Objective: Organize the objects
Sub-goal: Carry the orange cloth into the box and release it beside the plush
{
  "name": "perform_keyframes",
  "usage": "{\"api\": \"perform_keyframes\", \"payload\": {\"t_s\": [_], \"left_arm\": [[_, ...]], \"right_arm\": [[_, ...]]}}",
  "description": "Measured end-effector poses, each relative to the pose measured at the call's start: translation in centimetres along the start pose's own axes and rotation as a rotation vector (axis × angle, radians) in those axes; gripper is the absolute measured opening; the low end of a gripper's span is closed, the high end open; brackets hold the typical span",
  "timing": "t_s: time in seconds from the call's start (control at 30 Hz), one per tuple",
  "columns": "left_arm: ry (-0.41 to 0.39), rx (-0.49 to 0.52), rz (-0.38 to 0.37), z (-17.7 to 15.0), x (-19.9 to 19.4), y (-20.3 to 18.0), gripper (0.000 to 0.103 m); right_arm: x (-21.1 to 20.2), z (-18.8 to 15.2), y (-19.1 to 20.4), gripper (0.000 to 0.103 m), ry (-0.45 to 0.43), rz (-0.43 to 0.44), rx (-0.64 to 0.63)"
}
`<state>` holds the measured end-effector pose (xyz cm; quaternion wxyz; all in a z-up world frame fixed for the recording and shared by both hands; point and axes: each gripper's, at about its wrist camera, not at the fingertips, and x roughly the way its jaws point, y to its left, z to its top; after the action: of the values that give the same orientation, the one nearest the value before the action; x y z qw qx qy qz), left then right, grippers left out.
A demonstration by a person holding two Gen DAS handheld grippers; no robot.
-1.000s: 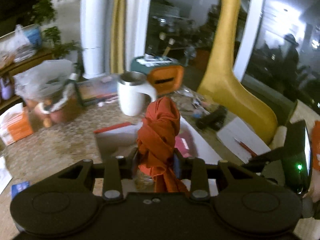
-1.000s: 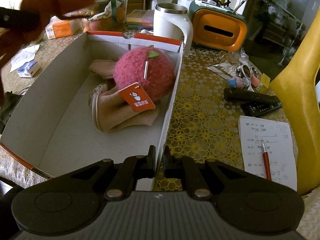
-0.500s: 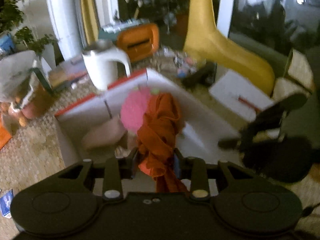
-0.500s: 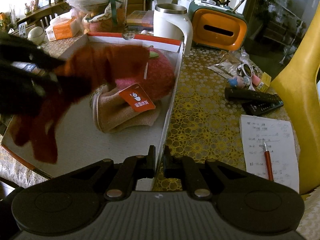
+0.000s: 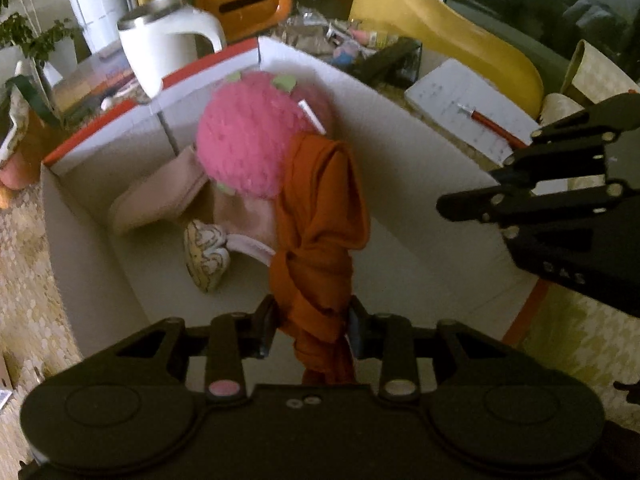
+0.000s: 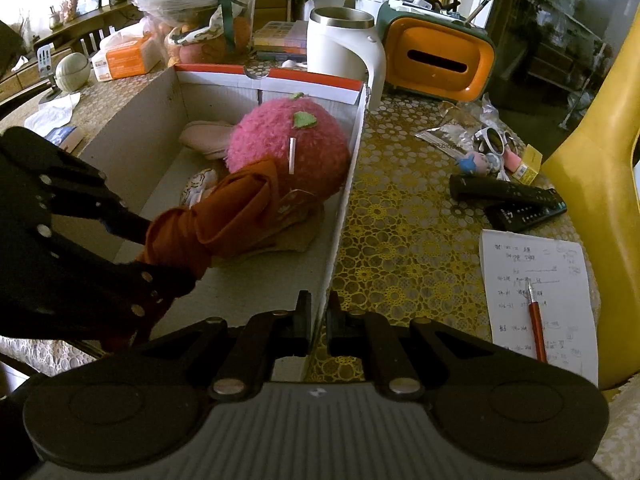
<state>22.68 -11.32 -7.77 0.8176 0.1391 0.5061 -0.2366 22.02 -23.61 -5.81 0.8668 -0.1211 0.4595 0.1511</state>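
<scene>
Jaws of the left gripper point(image 5: 312, 326) are clamped on a knotted orange cloth point(image 5: 320, 216), which rises from them at centre frame in the left wrist view, over the inside of the box point(image 5: 92, 264). Seen from the right wrist, the same cloth point(image 6: 224, 216) juts from the left gripper point(image 6: 160, 248) at left of frame, its free end touching or just over the pink plush point(image 6: 286, 148); I cannot tell which.

Jaws of the right gripper point(image 6: 318, 320) are together, pinching the box's right wall point(image 6: 340, 216) at its near end, bottom centre of that frame. In the left wrist view the right gripper point(image 5: 476, 196) shows at the right edge, its tips at the box rim.

Inside the box, toward the upper part of both frames, the pink plush point(image 5: 256, 140) lies on a beige cloth point(image 5: 160, 200), with a small patterned pouch point(image 5: 206, 252) just beside it.

On the table point(image 6: 408, 240), right of the box, lie two remotes point(image 6: 512, 200), a notepad point(image 6: 536, 296) with a red pen point(image 6: 536, 324) on it, and small clutter above them. A white jug point(image 6: 344, 44) stands touching the box's far corner, an orange tissue box point(image 6: 438, 60) just to its right. A yellow giraffe figure point(image 6: 600, 160) fills the right edge.
</scene>
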Motion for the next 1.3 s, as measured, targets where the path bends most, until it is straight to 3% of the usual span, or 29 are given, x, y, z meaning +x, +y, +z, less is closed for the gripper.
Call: {"api": "perform_keyframes", "payload": {"t_s": [0.47, 0.93, 1.3], "left_arm": [[0.033, -0.053, -0.005, 0.0, 0.9, 0.6, 0.037], [-0.087, -0.107, -0.026, -0.9, -2.7, 1.2, 0.060], [-0.192, -0.131, -0.008, -2.4, -7.2, 2.0, 0.063]], "right_arm": [[0.0, 0.0, 0.1, 0.007, 0.000, 0.000, 0.001], [0.1, -0.1, -0.3, 0.007, 0.001, -0.005, 0.001], [0.1, -0.2, -0.3, 0.007, 0.001, -0.007, -0.001]]}}
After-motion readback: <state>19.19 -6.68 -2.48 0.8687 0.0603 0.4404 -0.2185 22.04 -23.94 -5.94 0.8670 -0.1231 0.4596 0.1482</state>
